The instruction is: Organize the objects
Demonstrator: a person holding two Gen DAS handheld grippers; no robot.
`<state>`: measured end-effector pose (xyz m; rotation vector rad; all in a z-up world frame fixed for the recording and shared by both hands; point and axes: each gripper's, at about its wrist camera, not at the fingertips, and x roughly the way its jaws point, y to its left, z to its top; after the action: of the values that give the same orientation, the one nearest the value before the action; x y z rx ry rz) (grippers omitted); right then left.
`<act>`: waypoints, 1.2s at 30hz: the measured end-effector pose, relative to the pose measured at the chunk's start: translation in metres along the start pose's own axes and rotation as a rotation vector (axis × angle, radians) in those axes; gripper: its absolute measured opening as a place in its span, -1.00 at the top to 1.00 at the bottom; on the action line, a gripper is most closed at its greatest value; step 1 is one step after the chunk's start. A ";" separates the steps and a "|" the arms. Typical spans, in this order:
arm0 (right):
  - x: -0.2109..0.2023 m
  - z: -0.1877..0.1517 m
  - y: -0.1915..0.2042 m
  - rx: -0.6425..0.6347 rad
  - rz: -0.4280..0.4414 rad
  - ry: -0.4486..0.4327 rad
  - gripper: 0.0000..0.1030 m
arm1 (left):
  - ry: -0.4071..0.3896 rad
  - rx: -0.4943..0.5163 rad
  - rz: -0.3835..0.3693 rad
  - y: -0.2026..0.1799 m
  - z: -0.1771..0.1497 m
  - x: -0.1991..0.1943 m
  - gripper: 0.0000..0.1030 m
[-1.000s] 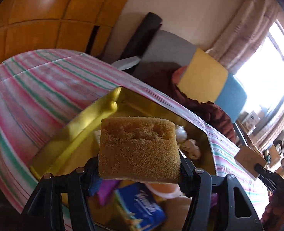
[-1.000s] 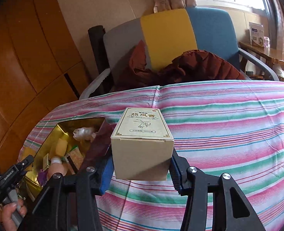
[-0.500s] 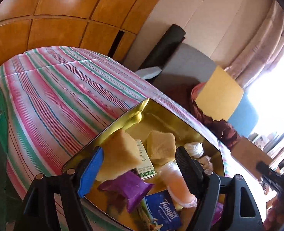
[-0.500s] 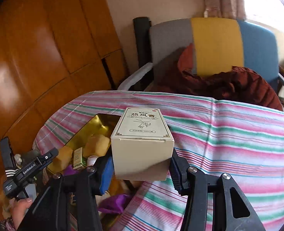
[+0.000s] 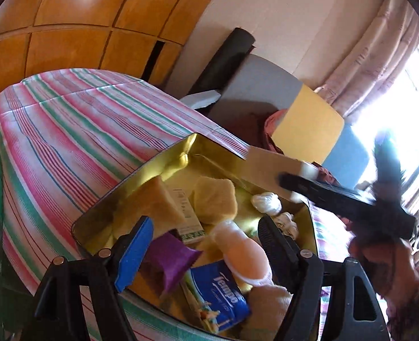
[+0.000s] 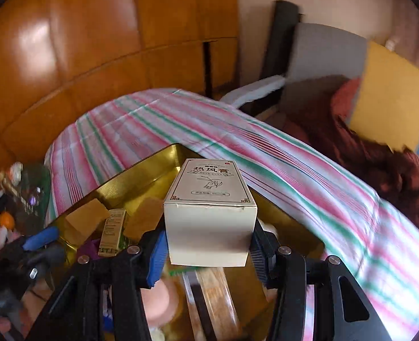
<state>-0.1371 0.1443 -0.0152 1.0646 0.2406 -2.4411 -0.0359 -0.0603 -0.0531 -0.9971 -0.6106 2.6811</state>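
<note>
A gold metal tin [image 5: 178,153] sits on the striped tablecloth and holds sponges, a purple packet, a blue tissue pack and other small items. My left gripper [image 5: 206,241] is open and empty just above the tin's near side. A yellow-brown sponge [image 5: 149,201] lies in the tin ahead of its left finger. My right gripper [image 6: 206,248] is shut on a beige carton with Chinese print [image 6: 209,213] and holds it over the tin [image 6: 141,176]. In the left wrist view the carton [image 5: 269,173] and right gripper hang over the tin's far right corner.
The striped tablecloth [image 5: 75,130] covers the table around the tin. An armchair with a yellow cushion [image 5: 306,125] and dark red cloth stands behind the table. Wooden panelling [image 6: 95,42] lines the wall. Cluttered small items [image 6: 7,199] lie at the far left.
My left gripper has opened and let the sponge drop into the tin. My right gripper has carried the carton leftward from over the tablecloth to above the tin.
</note>
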 end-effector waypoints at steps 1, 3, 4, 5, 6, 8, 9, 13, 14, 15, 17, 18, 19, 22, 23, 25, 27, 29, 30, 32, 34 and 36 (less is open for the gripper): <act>0.008 0.005 0.004 -0.039 0.019 0.005 0.00 | 0.001 0.007 -0.001 -0.002 -0.001 -0.001 -0.50; 0.024 0.012 0.013 -0.110 0.071 0.024 -0.02 | 0.005 0.022 0.001 -0.004 -0.003 -0.003 -0.50; 0.033 0.014 0.015 -0.139 0.074 0.049 -0.06 | 0.005 0.027 0.003 -0.005 -0.003 -0.003 -0.50; 0.042 0.015 0.017 -0.160 0.037 0.068 -0.21 | 0.006 0.031 0.006 -0.005 -0.004 -0.004 -0.51; 0.047 0.016 0.017 -0.166 -0.001 0.079 -0.36 | 0.010 0.034 0.008 -0.005 -0.004 -0.003 -0.51; 0.049 0.015 0.009 -0.127 -0.048 0.079 -0.42 | 0.018 0.030 0.017 -0.004 -0.004 -0.002 -0.51; 0.046 0.013 0.002 -0.092 -0.051 0.070 -0.45 | 0.021 0.023 0.019 -0.003 -0.004 -0.001 -0.51; 0.028 0.002 -0.019 0.021 -0.098 0.042 -0.47 | 0.047 0.007 0.017 -0.005 -0.006 0.004 -0.51; 0.022 -0.001 -0.024 0.048 -0.100 0.036 -0.47 | 0.052 0.012 0.024 -0.007 -0.006 0.005 -0.52; 0.018 -0.004 -0.026 0.070 -0.101 0.030 -0.48 | 0.056 0.020 0.031 -0.009 -0.007 0.006 -0.51; 0.010 -0.009 -0.029 0.106 -0.092 0.021 -0.48 | 0.063 0.032 0.046 -0.014 -0.008 0.007 -0.51; 0.008 -0.009 -0.029 0.118 -0.088 0.022 -0.49 | 0.069 0.036 0.054 -0.016 -0.008 0.008 -0.51; 0.006 -0.010 -0.028 0.132 -0.088 0.026 -0.52 | 0.076 0.039 0.064 -0.018 -0.009 0.008 -0.51; -0.002 -0.019 -0.024 0.183 -0.073 0.022 -0.60 | 0.097 0.041 0.113 -0.021 -0.007 0.009 -0.51; -0.006 -0.024 -0.022 0.200 -0.069 0.018 -0.65 | 0.095 0.041 0.128 -0.022 -0.007 0.009 -0.51; -0.009 -0.031 -0.017 0.218 -0.071 0.019 -0.67 | 0.091 0.044 0.157 -0.023 -0.007 0.007 -0.51; -0.014 -0.037 -0.008 0.224 -0.088 0.026 -0.68 | 0.081 0.049 0.183 -0.024 -0.006 0.004 -0.51; -0.025 -0.044 -0.002 0.229 -0.114 0.026 -0.71 | 0.070 0.051 0.204 -0.024 -0.005 -0.001 -0.51; -0.028 -0.046 0.001 0.231 -0.122 0.023 -0.73 | 0.065 0.054 0.209 -0.024 -0.004 -0.003 -0.51; -0.037 -0.051 0.005 0.233 -0.131 0.018 -0.83 | 0.057 0.059 0.218 -0.025 -0.003 -0.008 -0.51; -0.045 -0.054 0.010 0.233 -0.138 0.009 -0.85 | 0.058 0.070 0.230 -0.026 -0.002 -0.012 -0.50; -0.053 -0.057 0.014 0.236 -0.144 0.002 -0.90 | 0.056 0.082 0.240 -0.029 -0.001 -0.015 -0.50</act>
<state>-0.0618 0.1690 -0.0156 1.1851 0.0308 -2.6477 -0.0223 -0.0391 -0.0325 -1.1860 -0.3888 2.8441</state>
